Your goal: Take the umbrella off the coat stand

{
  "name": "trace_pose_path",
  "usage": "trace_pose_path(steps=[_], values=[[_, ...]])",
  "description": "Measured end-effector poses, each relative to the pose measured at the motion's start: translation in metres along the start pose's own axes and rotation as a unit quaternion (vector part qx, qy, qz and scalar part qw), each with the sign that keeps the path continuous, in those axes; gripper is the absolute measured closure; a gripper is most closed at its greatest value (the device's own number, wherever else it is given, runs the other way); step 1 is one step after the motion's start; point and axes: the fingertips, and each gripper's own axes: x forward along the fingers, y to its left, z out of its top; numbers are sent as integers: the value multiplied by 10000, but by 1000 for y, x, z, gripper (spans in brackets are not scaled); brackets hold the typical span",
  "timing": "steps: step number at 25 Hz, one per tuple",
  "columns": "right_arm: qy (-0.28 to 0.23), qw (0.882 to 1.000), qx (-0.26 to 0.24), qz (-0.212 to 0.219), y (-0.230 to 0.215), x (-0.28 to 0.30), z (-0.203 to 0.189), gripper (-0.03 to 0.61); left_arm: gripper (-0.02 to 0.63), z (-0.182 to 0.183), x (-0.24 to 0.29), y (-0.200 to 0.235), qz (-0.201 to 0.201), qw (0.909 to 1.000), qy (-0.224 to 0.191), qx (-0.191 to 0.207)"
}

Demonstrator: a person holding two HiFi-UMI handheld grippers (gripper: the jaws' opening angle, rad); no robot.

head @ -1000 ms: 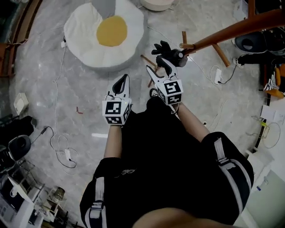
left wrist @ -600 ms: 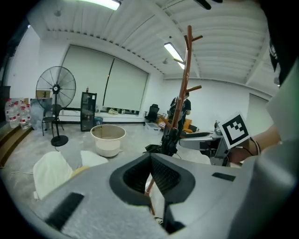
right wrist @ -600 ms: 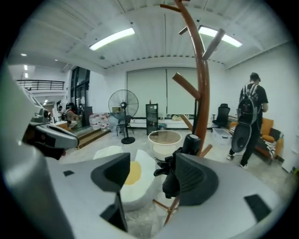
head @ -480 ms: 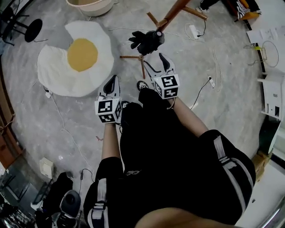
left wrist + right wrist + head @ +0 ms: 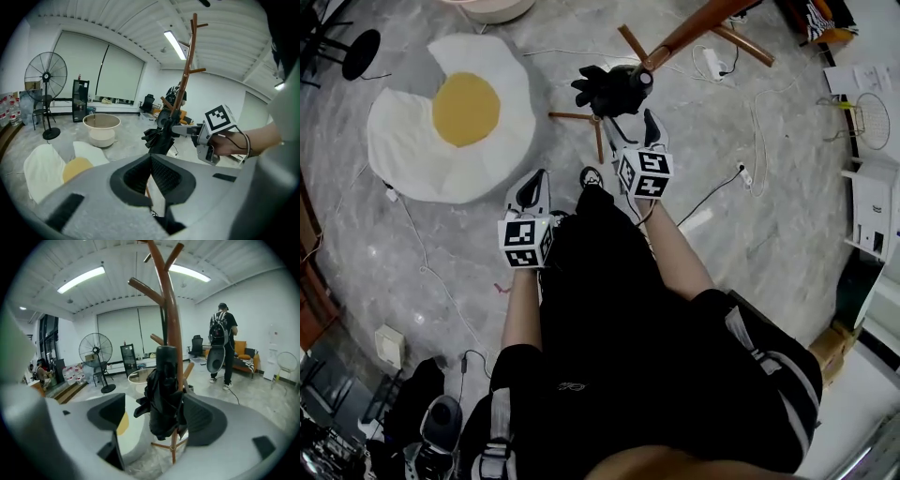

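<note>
Now the right gripper [image 5: 628, 124] has its jaws wide apart, having just been opening, with the folded black umbrella [image 5: 611, 87] between them at its 12 o'clock, hanging on the brown coat stand [image 5: 694, 26]. At 7 o'clock of it, the left gripper [image 5: 534, 183] has its jaws closed tip to tip on nothing.

I counted one umbrella [image 5: 609, 87] and one coat stand [image 5: 694, 26], two grippers, namely the left gripper [image 5: 532, 187] and the right gripper [image 5: 630, 131], one egg-shaped rug [image 5: 450, 117], one floor fan [image 5: 45, 77], one round tub [image 5: 101, 126] and one person with a backpack [image 5: 222, 338].
</note>
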Motion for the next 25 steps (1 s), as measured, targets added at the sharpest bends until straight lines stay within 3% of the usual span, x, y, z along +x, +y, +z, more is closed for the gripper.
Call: trace_pose_path(steps=[4,7,12,16,21,25], values=[[49,9992,218,-322,-25,26,-4,196,612,-9,11,-1,-4,9998,173,67],[102,9992,206,-336,-33,42,-3,196,612,-9,14,-6,-15,9996,254,124],[284,9996,89,-33,-29,65,-5,207,612,-12,15,-9,103,9994,326,34],[472,9982,-357,37,-29,77,-3,226,612,-5,20,-13,202,9991,360,24],[549,9971,-499,138,-22,77,-4,319,612,4,24,-13,214,9993,303,27],[455,9961,-604,459,-13,67,-2,333,612,8,26,-18,203,9995,245,58]])
